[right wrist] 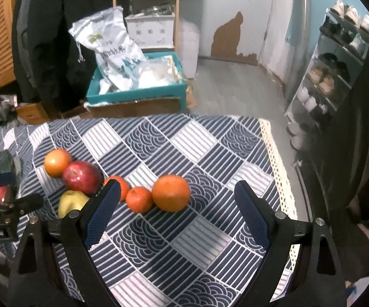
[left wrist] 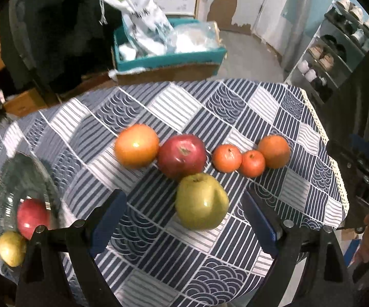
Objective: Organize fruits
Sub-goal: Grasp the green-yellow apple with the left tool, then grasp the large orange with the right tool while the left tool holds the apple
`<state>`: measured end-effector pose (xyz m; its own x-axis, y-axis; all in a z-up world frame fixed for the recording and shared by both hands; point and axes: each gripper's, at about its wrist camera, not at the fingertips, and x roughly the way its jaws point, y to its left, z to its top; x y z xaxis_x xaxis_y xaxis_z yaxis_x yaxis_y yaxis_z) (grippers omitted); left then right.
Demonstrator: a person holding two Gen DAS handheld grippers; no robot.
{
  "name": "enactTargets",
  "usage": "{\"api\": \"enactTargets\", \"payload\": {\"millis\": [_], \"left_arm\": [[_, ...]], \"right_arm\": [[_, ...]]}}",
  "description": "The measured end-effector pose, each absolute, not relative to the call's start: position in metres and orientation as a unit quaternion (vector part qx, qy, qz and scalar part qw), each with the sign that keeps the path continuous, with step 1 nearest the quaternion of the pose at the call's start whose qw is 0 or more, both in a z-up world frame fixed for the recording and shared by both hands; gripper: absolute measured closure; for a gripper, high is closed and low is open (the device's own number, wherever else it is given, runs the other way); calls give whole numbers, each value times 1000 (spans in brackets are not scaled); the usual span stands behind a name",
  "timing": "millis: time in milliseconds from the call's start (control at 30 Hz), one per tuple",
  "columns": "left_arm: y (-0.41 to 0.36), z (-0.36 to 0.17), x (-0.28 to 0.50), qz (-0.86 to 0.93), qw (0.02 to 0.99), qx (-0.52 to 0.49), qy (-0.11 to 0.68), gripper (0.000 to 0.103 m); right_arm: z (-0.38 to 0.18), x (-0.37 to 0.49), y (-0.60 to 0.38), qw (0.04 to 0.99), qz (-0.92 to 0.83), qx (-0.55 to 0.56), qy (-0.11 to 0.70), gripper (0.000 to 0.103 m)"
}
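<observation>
The left gripper is standing wide open and holding nothing; the green apple is sitting on the cloth just ahead of it, between the lines of its two blue-padded fingers but apart from both. The right gripper is likewise gaping and empty; the large orange is lying just beyond its tips, nearer its left finger, with a small mandarin touching that orange on the left.

Judging by the layout, the step in hand is a reach for fruit to carry to the glass bowl, which is lying off to the left gripper's left and already holding a red apple and a small yellow fruit. To do it well, the left gripper should be centring on the green apple's widest part before closing, coming down steeply so the pads are bracketing it evenly; the big red apple is touching it from behind, so a shove forward would likely be scattering the row. Round, smooth fruit is probably prone to rolling; a gentle, square squeeze seems wisest.

The table is wearing a blue-and-white patchwork cloth with a lace edge; beyond it a teal crate of bags is sitting on the floor, and a shoe rack is standing to the right.
</observation>
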<state>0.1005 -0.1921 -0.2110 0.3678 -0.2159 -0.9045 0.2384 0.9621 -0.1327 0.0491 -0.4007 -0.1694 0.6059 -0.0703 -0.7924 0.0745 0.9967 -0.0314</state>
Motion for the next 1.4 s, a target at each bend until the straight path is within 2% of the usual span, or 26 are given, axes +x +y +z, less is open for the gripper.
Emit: {"api": "enactTargets", "payload": {"millis": [367,867,967,1100,1400], "left_arm": [[-212,-258,111,-139,802,33,580,10],[-220,-300,125,-145,769,30,622,10],[-219,-304,127,-158,763,14,626,15],[-221,-308,127,-191,750,-5,633,32],[-217,-298,119,-182,768,32,614,32]], "right_arm": [[-213,59,-409,876,-33,5,481,14],[-260,84,-422,846,-20,69,528,14],[-266,90,-423,843,-19,76,532,14],[-271,95,-423,840,-18,76,537,14],[-285,113,-424,831,-12,83,550,14]]}}
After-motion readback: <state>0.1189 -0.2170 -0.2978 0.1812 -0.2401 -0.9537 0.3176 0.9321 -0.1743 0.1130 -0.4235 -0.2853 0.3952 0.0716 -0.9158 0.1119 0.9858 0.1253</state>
